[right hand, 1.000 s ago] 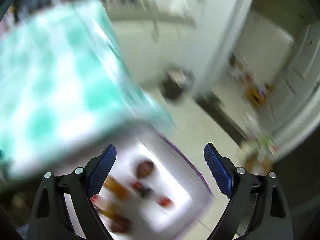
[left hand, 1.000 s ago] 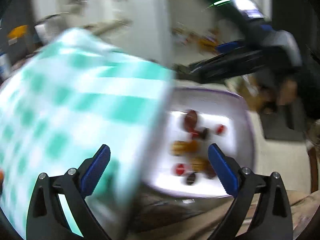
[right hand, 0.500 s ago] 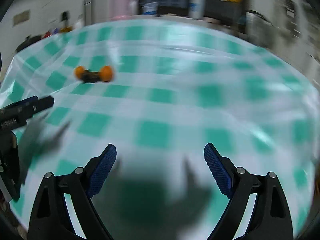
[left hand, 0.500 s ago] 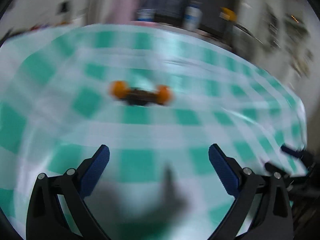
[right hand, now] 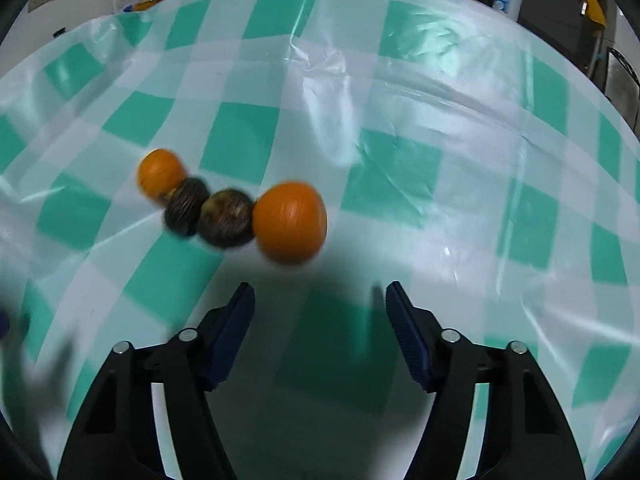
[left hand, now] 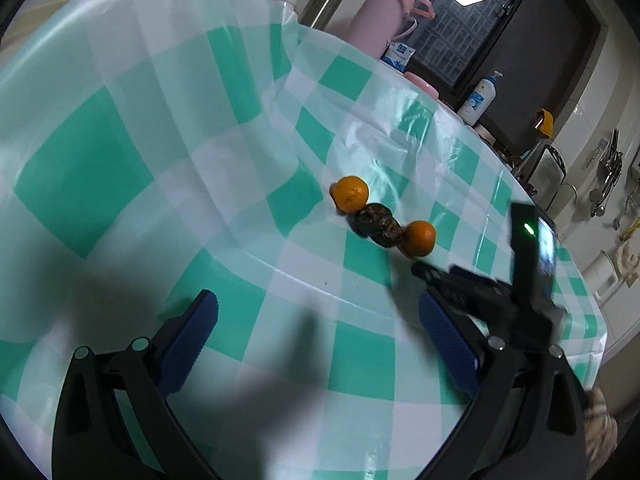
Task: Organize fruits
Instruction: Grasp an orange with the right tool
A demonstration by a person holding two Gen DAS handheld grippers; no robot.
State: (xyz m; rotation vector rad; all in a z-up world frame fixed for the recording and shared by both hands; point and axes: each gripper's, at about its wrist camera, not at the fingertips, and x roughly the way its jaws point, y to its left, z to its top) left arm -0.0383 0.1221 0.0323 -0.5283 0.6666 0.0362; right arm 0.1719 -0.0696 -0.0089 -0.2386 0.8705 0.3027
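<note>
The fruit lies in one short row on the green-and-white checked tablecloth (right hand: 400,168). From the right wrist view the row reads, left to right: far orange (right hand: 160,172), first dark fruit (right hand: 186,206), second dark fruit (right hand: 227,218), near orange (right hand: 290,222). Neighbouring pieces touch or nearly touch; motion blur in this view prevents a firmer reading of the contacts. The kind of the two dark, wrinkled fruits cannot be determined.

Right gripper (right hand: 320,316): hovers near the row, with the near orange just beyond its left finger. The jaws have just been closing and now stand part-way open. Nothing is between them; only tablecloth and shadow show in the gap.

Left gripper (left hand: 316,328): jaws spread wide, released, nothing held. It hovers over bare cloth on the near side of the row. In its view the right gripper enters from the right, its tip close to the near orange.

Task status: early. All four visible pieces sit loose on the cloth, unsorted apart from lying in a line. No bowl, tray or other receptacle appears in either current view, so the destination cannot be confirmed from here. No fruit is gripped or lifted.

Remaining work, as judged: grasp each fruit in turn, probably starting with the near orange, and move it to its place.

Bottles and a pink flask (left hand: 380,16) stand at the far edge, well clear.
</note>
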